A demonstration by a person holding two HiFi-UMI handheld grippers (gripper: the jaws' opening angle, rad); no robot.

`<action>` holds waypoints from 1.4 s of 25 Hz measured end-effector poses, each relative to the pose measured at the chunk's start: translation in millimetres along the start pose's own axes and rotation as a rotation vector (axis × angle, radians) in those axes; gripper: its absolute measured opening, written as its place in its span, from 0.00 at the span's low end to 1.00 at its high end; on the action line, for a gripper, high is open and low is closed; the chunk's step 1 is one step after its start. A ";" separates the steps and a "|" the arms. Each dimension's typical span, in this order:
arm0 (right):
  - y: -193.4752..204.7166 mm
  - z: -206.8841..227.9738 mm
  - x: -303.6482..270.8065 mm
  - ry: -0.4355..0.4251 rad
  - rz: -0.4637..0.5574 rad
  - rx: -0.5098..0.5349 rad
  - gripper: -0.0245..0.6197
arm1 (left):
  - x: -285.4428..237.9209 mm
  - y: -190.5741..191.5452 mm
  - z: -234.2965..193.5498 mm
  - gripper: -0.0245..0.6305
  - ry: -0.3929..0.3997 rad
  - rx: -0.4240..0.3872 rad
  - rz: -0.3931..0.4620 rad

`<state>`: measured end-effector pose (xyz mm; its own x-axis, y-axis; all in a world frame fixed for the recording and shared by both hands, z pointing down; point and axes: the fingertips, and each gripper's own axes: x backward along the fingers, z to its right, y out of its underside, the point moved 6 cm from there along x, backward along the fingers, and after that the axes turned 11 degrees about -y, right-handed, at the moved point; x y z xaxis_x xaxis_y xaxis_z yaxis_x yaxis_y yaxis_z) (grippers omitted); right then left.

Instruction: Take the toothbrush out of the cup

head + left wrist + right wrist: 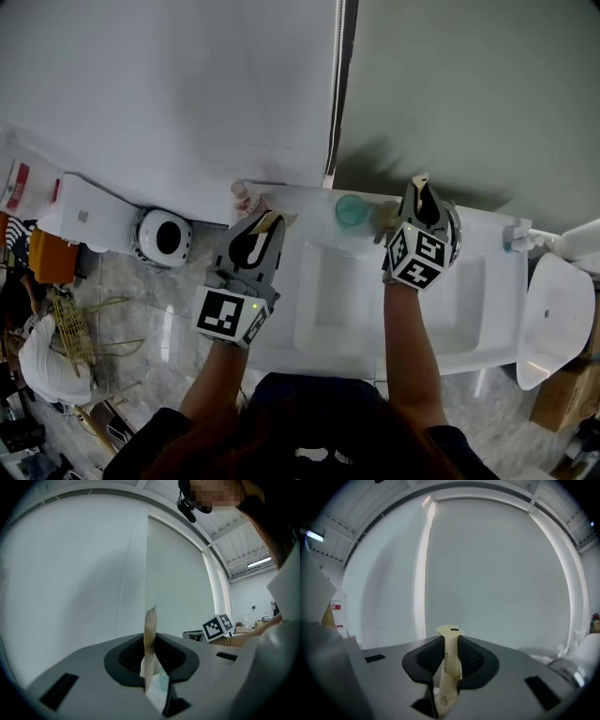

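A teal cup point(350, 210) stands at the back of the white washbasin counter point(487, 281), between my two grippers. My right gripper point(420, 190) hovers just right of the cup and above it. It is shut on a cream toothbrush handle point(449, 663) that stands upright between the pads, its end poking above them; the brush end is hidden below the jaws. My left gripper point(269, 223) is left of the cup, shut on a thin tan flat tube point(150, 637) seen edge-on. I cannot tell from the head view what is inside the cup.
A small pinkish bottle point(246, 197) stands at the counter's back left corner. The basin bowl point(328, 295) lies below the grippers. A white fixture point(553, 323) is at the right, a round white device point(165, 238) on the floor at the left. A plain wall is close ahead.
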<state>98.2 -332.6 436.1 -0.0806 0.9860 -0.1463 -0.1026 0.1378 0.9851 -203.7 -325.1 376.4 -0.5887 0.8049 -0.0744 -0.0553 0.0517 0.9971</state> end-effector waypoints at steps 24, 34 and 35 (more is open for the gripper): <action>-105.4 -66.5 179.3 -0.273 0.286 0.115 0.17 | 80.6 -76.8 36.8 0.15 0.051 -0.041 0.120; -96.0 -68.4 201.5 -0.306 0.283 0.131 0.17 | 99.3 -78.3 39.4 0.15 0.019 -0.051 0.124; -96.7 -68.8 202.7 -0.306 0.285 0.134 0.17 | 101.1 -78.8 39.2 0.15 0.016 -0.052 0.125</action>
<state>23.5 -152.5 305.1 0.2122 0.9661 0.1470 0.0126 -0.1531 0.9881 -227.3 -224.6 290.9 -0.6066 0.7934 0.0499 -0.0222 -0.0796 0.9966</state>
